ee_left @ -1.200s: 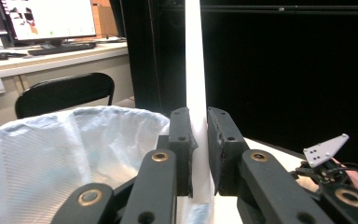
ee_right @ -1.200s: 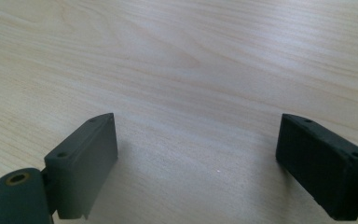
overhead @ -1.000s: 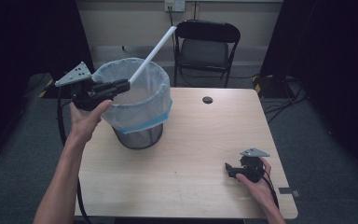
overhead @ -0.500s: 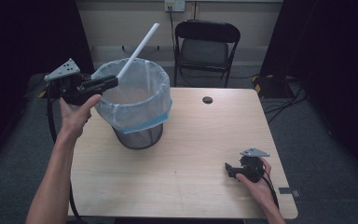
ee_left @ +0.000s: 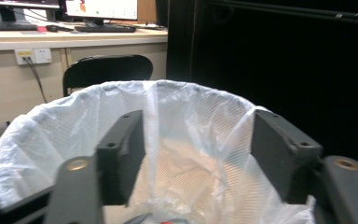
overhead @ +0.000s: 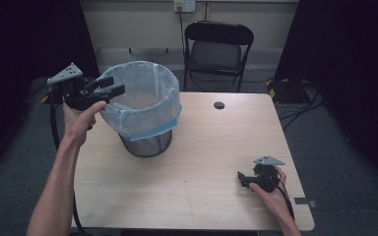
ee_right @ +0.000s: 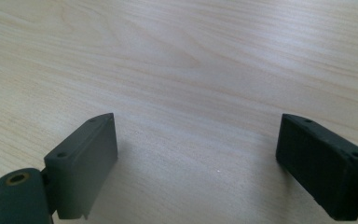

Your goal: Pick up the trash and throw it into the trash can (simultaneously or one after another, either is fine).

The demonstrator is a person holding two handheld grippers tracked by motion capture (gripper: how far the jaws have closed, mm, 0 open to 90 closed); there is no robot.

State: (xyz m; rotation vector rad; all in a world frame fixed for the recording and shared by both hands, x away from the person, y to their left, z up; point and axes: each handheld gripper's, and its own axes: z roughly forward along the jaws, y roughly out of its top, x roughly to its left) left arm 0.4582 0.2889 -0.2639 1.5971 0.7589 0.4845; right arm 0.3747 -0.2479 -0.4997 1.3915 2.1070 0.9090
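Observation:
A black mesh bin (overhead: 145, 145) lined with a white bag (overhead: 140, 105) with a blue hem stands on the left half of the wooden table (overhead: 202, 147). My left gripper (overhead: 117, 84) is held level at the bin's left rim and points across its mouth. Its jaws have just been opening and stand open with nothing between them. In the left gripper view, the left gripper (ee_left: 196, 135) looks over the bag (ee_left: 51, 126) into the bin. My right gripper (overhead: 240, 179) rests on the table near the front right, and the right gripper (ee_right: 196, 140) is open over bare wood (ee_right: 191, 56).
A black folding chair (overhead: 216, 49) stands behind the table's far edge. A round cable hole (overhead: 219, 104) sits in the tabletop near the back. Dark curtains close in both sides.
The long white stick that the left gripper held slanted over the bin has left its jaws, which now stand open. That gripper moved left and slightly down. The right gripper kept still.

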